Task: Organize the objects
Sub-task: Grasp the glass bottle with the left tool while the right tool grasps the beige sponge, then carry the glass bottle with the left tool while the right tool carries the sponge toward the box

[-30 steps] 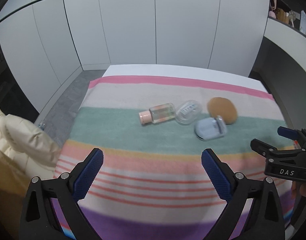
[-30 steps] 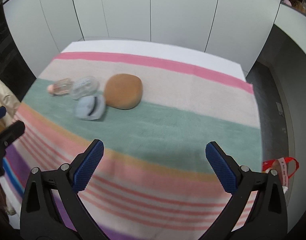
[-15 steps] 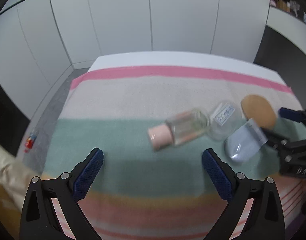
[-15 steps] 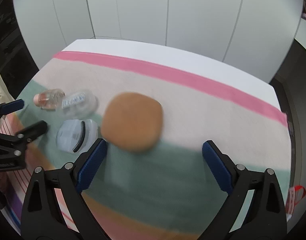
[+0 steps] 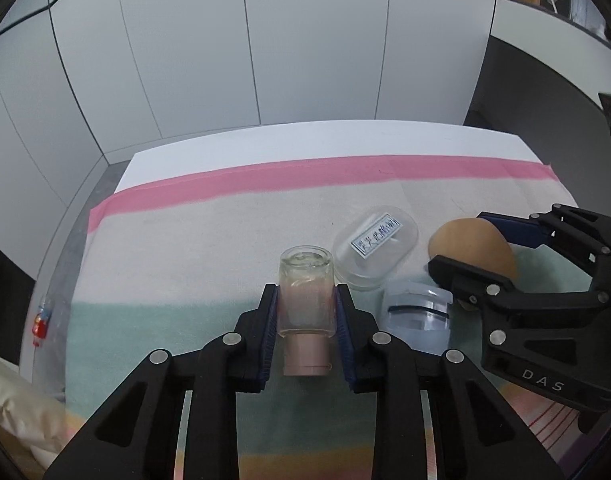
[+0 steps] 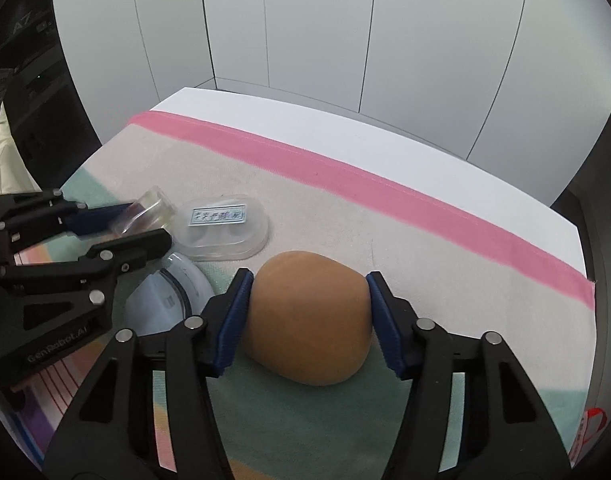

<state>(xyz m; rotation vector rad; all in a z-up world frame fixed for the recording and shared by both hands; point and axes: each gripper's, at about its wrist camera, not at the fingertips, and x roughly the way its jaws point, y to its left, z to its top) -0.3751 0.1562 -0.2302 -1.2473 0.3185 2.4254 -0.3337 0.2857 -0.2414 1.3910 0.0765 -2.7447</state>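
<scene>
- On the striped cloth [image 5: 209, 240]: a small clear glass bottle with a pink cap [image 5: 305, 300] lies cap toward the camera, pale liquid inside, pinched between the pads of the left gripper [image 5: 305, 330], whose jaws have just closed.
- Beside it – a clear oval plastic case [image 6: 225, 230] holding two rounded shapes; its label is illegible.
- Pale blue plastic object [image 5: 419, 316], partly hidden by the fingers.
- Right gripper [image 6: 309, 320], jaws just closing, presses both sides of the tan egg-shaped sponge [image 6: 307, 328].

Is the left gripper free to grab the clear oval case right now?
Probably not: the left gripper is shut on the small bottle. The clear oval case lies uncovered beside it, so it must let go first.
</scene>
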